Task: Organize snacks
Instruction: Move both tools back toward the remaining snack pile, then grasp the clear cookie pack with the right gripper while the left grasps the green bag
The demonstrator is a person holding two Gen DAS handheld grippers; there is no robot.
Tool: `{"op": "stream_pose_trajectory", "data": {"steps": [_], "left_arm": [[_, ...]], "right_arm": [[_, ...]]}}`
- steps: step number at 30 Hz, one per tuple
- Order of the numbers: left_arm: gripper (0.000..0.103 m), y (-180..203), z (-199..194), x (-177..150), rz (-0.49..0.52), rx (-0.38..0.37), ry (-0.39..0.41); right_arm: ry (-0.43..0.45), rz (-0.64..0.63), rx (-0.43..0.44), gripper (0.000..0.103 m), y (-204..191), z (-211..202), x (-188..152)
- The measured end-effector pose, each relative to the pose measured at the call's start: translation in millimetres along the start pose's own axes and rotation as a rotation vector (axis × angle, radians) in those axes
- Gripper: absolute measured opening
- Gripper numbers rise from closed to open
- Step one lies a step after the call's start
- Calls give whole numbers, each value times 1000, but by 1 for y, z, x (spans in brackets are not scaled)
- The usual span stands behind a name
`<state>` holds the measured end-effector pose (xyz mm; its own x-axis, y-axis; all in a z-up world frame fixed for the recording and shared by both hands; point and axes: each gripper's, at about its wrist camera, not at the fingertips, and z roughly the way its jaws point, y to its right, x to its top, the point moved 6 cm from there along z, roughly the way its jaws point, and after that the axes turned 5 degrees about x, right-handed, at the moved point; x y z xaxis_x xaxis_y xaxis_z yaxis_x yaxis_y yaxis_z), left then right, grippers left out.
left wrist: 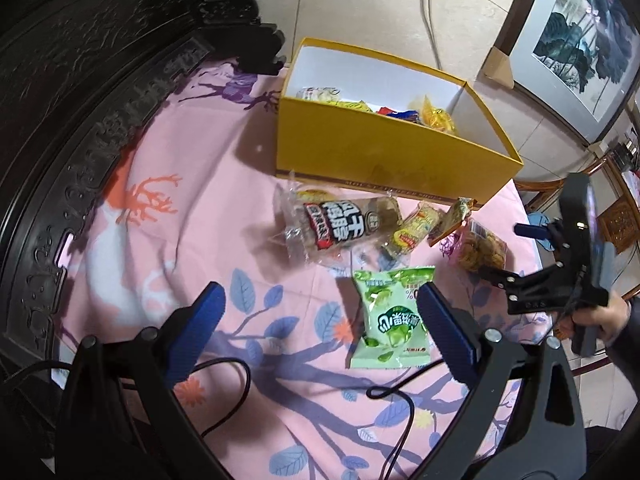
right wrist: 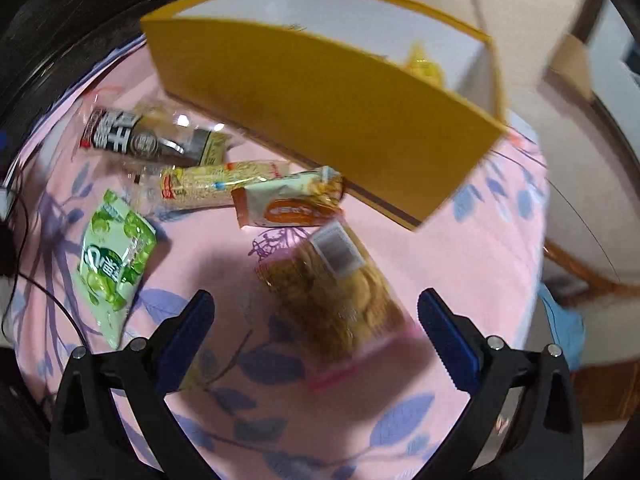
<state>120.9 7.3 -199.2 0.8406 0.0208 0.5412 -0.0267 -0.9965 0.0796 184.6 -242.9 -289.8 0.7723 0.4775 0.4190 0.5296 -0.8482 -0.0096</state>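
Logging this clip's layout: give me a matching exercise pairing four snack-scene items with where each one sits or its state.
Items:
1. green packet
2. clear bag of brown cookies
3. yellow box
4. right gripper

Places or states:
A. open, some snacks already inside
B. lying between the open jaws in the right wrist view
C. open, holding nothing
D. flat on the pink cloth, beside the left gripper's right finger

Pairs: 1-D, 2-B, 3-A, 4-C

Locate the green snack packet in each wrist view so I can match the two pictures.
Left wrist: green snack packet lies low and right of centre, beside the left gripper's right finger.
Right wrist: green snack packet lies at far left.
Shared landmark: the yellow box.
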Motion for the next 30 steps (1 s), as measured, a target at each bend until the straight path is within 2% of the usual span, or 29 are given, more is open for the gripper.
{"op": "stream_pose_trajectory", "data": {"steps": [6,8,11,17,21,23,25,26,27,28,29,30], "left_arm": [[98,-13,-3,-10,-42,31,6],[98,-16,-3,-13,-61,35,-2],[98,-16,-2,-16,-69,34,-12],[98,-4,5,-19,-19,34,-31],[98,2,9,-19,4,33,-47],[98,4,10,-17,10,32,-48],[98,6,11,-17,14,31,-50],[98,7,11,-16,17,30,-50],[98,8,12,-16,21,28,-50],[98,8,13,-15,25,25,-51],[98,8,15,-15,32,23,-53],[98,9,17,-15,46,20,-57]], "right_arm": [[-72,-124,35,102,0,34,-2],[-86,-128,50,102,2,42,-4],[-72,-77,120,102,10,48,-4],[17,-104,125,102,13,45,-10],[-51,-99,114,102,12,46,-6],[-23,-136,67,102,11,46,-1],[-6,-179,59,101,8,45,1],[-3,-176,78,97,8,45,1],[0,-168,104,87,8,44,1],[4,-158,116,82,7,42,1],[5,-154,125,70,5,40,1],[5,-156,114,65,4,38,0]]}}
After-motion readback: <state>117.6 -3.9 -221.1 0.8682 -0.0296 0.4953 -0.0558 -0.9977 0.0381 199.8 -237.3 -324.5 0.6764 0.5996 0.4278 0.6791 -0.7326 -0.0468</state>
